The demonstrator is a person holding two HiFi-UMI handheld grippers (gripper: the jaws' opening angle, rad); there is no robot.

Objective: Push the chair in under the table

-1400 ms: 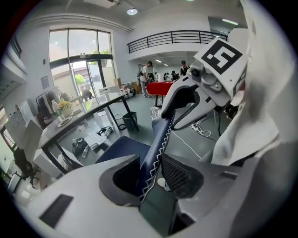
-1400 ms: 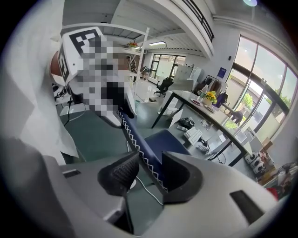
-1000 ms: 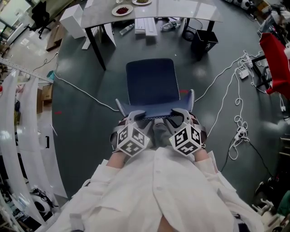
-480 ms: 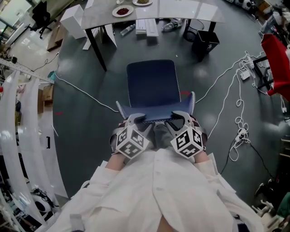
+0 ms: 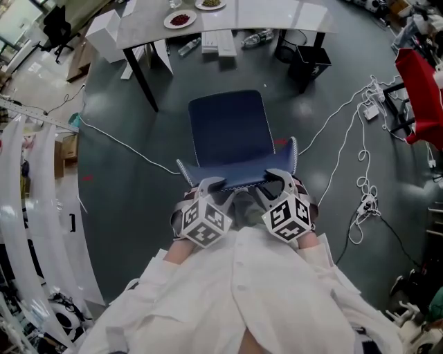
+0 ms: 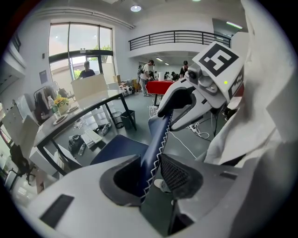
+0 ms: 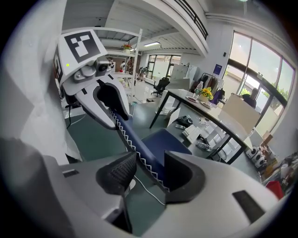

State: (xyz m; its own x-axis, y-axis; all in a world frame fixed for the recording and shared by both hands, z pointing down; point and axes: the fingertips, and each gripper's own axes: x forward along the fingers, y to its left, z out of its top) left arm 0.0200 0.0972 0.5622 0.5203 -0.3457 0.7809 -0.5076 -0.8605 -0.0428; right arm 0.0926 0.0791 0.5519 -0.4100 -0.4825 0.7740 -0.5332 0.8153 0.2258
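A dark blue chair (image 5: 232,128) stands on the grey floor, its seat turned toward the grey table (image 5: 277,14) at the top of the head view. My two grippers straddle the top edge of its backrest (image 5: 239,178). The left gripper (image 5: 211,187) is at the left end. In the left gripper view (image 6: 151,174) its jaws are closing, with the pads against the stitched backrest edge (image 6: 156,139). The right gripper (image 5: 275,181) is at the right end. In the right gripper view (image 7: 150,173) its jaws are opening, and a gap shows beside the backrest (image 7: 139,144).
A black bin (image 5: 304,62) stands by the table's right leg, with white boxes (image 5: 221,41) and bottles under the table. Plates (image 5: 178,19) sit on the tabletop. White cables (image 5: 360,193) trail across the floor at right, and another (image 5: 124,145) at left. A red object (image 5: 422,90) is far right.
The chair and both grippers keep their places. Only the head view has shifted slightly, so the table sits a little higher and further left.
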